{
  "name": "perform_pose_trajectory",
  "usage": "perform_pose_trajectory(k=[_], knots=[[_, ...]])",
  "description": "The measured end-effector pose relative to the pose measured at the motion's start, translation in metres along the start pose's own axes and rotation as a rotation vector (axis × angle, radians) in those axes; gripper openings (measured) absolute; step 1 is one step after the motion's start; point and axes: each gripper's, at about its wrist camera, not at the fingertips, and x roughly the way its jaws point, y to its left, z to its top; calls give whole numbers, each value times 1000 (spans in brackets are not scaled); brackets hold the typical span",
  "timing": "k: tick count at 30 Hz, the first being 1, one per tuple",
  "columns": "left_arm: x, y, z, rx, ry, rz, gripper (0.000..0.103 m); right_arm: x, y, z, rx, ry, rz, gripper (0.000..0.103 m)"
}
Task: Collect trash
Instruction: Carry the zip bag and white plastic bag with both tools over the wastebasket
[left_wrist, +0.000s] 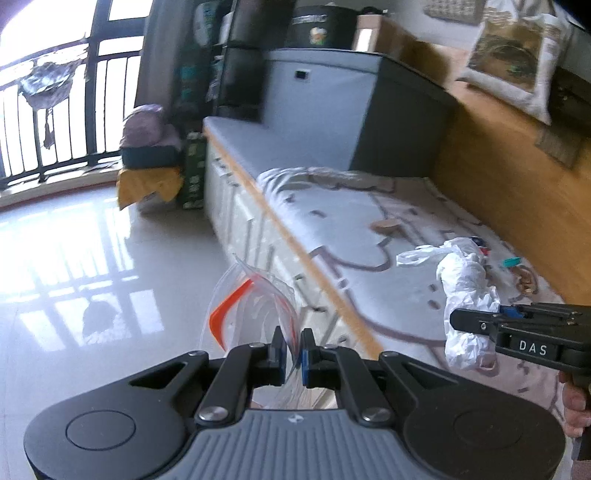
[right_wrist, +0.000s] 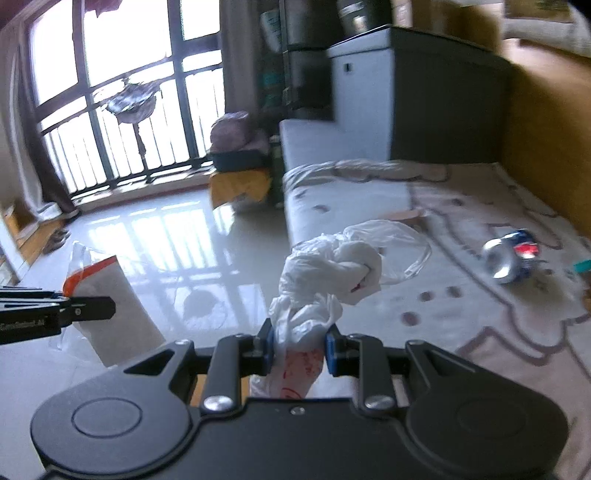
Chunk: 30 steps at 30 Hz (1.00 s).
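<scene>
Zip bag (left_wrist: 255, 314), empty, pinched between left gripper (left_wrist: 293, 349) jaws; right gripper (right_wrist: 299, 343) jaws clenched on crumpled plastic bag (right_wrist: 328, 273).

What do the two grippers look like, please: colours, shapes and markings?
Both are black linkage mechanisms with round disc covers at each side, silver pivot screws and blue pads on the fingers. The left gripper has a ribbed grey body. The right gripper has a black body; its side reads "DAS" in white.
</scene>
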Motion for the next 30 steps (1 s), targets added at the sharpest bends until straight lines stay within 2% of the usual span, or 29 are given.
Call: perform_pose_trajectory(k=[7,14,23,30], knots=[[13,37,-18,-54,52,48,7,42,42,-10,-61,94,68,27],[51,70,-41,-123,142,69,7,99,64,-30,-73,223,116,27],[131,103,-76,-174,308,82,7,192,71,-70,-23,420,164,27],[207,114,-93,-121,420,81,7,251,63,-95,33,523,185,27]])
